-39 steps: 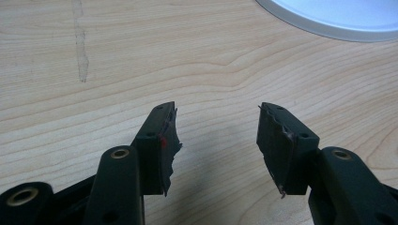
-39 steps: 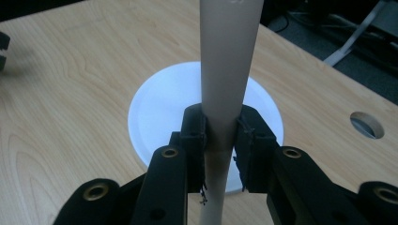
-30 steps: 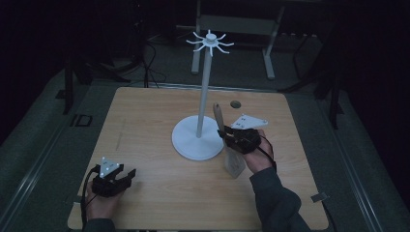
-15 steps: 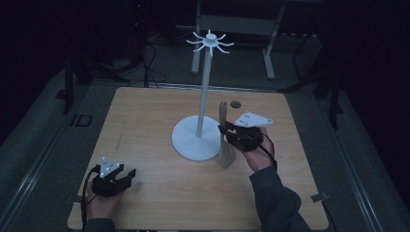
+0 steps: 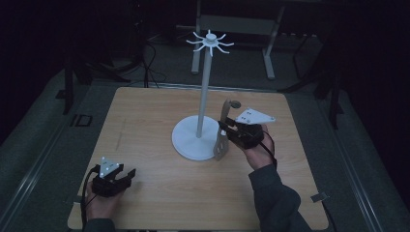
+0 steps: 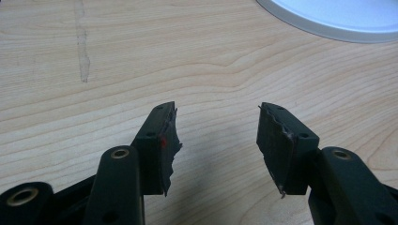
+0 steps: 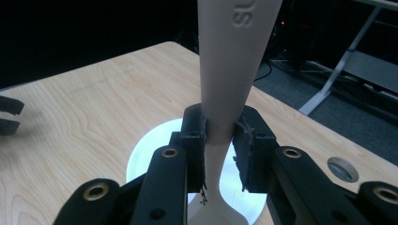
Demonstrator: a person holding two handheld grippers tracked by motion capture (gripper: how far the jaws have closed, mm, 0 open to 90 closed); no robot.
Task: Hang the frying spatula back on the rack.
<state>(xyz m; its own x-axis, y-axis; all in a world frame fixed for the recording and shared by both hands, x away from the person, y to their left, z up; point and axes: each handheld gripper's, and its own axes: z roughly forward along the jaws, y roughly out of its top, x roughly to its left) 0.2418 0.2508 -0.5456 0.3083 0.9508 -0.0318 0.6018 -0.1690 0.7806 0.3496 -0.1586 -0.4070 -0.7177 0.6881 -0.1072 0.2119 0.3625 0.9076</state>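
Observation:
A white stand (image 5: 207, 82) with a ring of hooks on top rises from a round base (image 5: 188, 142) at mid-table. My right gripper (image 5: 224, 131) is shut on a pale grey utensil (image 5: 221, 140), held upright just right of the base, its broad end low over the base's rim. In the right gripper view the pads pinch the utensil's narrow neck (image 7: 220, 140), and the handle (image 7: 237, 51) with raised letters runs upward. My left gripper (image 5: 126, 175) rests at the table's front left, open, with nothing between its jaws (image 6: 216, 136).
The wooden table (image 5: 145, 116) has a round hole (image 5: 235, 104) near its far right, behind the utensil. The base's rim (image 6: 338, 21) lies ahead of the left gripper. Dark floor, cables and a metal frame (image 5: 237, 24) surround the table.
The right gripper has carried the upright utensil a little to the left, toward the stand's base. The left gripper has stayed in place.

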